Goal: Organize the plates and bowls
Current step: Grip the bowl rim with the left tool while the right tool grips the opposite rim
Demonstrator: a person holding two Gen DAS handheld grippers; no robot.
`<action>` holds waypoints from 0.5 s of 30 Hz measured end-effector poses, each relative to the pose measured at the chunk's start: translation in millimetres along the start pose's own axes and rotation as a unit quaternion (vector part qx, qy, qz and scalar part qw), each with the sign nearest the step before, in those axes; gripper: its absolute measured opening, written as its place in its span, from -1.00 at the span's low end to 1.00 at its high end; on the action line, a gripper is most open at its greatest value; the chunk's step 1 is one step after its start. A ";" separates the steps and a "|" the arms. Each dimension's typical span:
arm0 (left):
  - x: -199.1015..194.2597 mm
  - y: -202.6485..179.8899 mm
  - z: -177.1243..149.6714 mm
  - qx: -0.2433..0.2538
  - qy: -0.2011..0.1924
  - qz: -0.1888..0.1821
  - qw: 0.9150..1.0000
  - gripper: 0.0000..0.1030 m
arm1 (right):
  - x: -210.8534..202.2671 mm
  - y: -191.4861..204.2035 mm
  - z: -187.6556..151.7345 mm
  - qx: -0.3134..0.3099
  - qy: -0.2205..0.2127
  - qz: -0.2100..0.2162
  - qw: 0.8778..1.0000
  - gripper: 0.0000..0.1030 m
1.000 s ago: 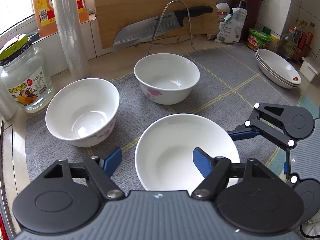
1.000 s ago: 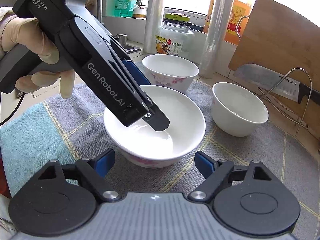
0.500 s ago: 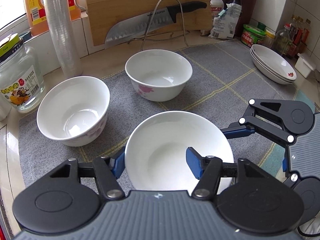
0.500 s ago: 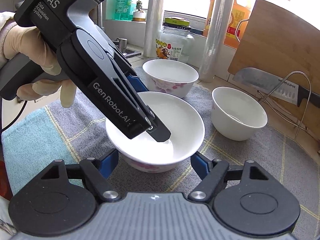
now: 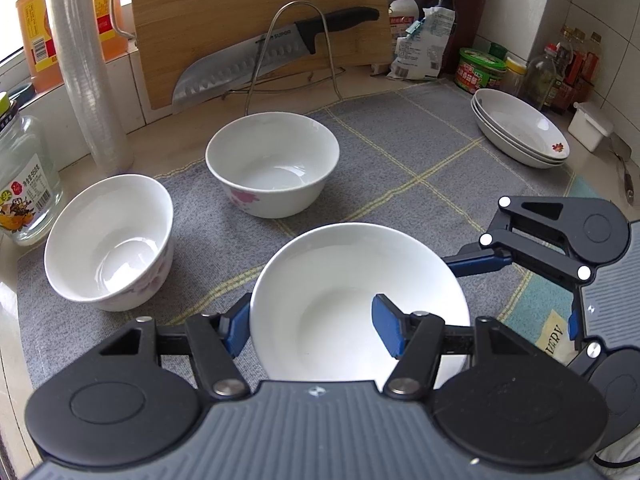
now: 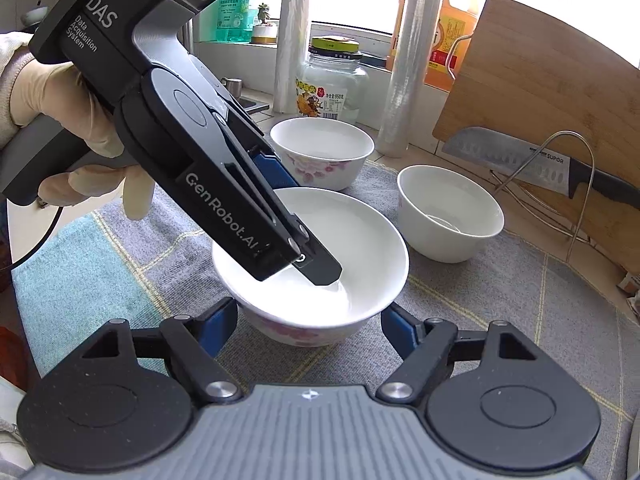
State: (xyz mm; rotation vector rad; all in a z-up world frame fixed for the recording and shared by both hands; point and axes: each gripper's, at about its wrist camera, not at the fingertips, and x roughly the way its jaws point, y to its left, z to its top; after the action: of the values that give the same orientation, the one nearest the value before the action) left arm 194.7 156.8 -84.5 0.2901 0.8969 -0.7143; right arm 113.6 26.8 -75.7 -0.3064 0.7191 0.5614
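Note:
Three white bowls with pink flowers sit on a grey mat point(image 5: 400, 152). My left gripper point(image 5: 310, 330) straddles the near bowl's point(image 5: 344, 280) left rim, one finger outside, one inside; the jaws are partly closed and I cannot tell whether they grip it. In the right wrist view this bowl point(image 6: 360, 248) lies between my open right gripper's point(image 6: 310, 320) fingers, with the left tool reaching into it. Two more bowls stand at left point(image 5: 108, 236) and behind point(image 5: 272, 160). Stacked white plates point(image 5: 520, 132) sit far right.
A wooden cutting board point(image 5: 256, 12) and a knife point(image 5: 272, 56) on a wire rack stand at the back. A glass jar point(image 5: 24, 184), a plastic wrap roll point(image 5: 88, 64), an oil bottle, sauce bottles and a white box point(image 5: 590, 124) line the counter edges.
My left gripper has moved forward onto the near bowl's rim and its jaws have narrowed. My right gripper has come closer to the same bowl, which now sits between its fingers.

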 end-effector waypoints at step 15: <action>23.6 -52.3 27.8 0.054 -0.005 -0.050 0.997 0.20 | -33.3 -31.2 -30.8 0.042 0.018 -0.058 0.997 0.60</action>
State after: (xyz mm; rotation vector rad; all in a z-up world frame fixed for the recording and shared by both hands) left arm 186.2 93.6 -83.3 0.3393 0.8694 -0.8569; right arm 94.9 -24.9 -72.3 -0.2787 0.7535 0.4152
